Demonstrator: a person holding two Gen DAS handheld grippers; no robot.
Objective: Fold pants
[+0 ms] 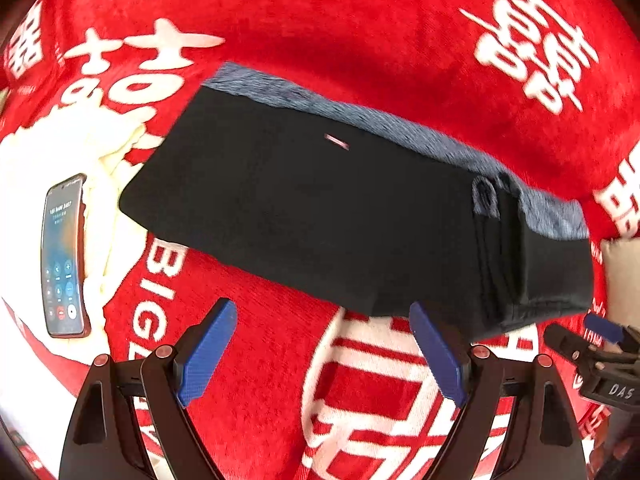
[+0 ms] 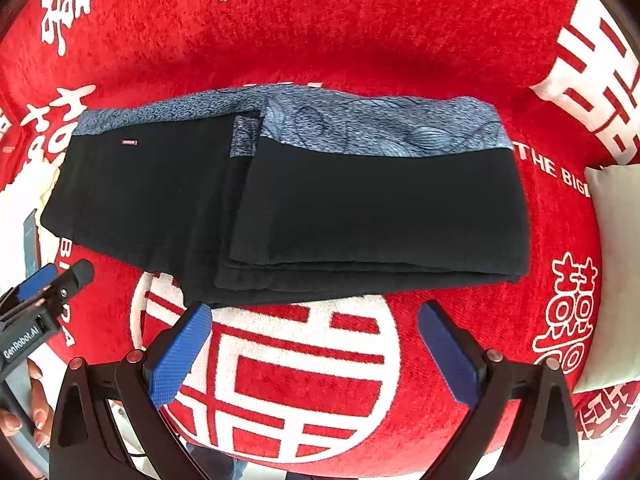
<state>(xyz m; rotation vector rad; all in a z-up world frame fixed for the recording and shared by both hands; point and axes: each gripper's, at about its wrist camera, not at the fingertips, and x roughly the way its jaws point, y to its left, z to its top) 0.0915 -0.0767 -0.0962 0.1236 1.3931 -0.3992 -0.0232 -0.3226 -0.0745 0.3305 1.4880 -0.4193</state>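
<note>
Folded black pants (image 2: pixel 320 200) with blue-grey waistband on red blanket (image 2: pixel 360 48), left gripper (image 1: pixel 322 344) and right gripper (image 2: pixel 316 344) just before them, fingers wide and empty, phone (image 1: pixel 64 256) left of pants, its screen blurred, pillow (image 2: pixel 616 264) cut off right.

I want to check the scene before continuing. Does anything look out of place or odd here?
Yes: a phone with its screen lit lies on white cloth left of the folded pants, unrelated to folding. The pants look tidy.
</note>
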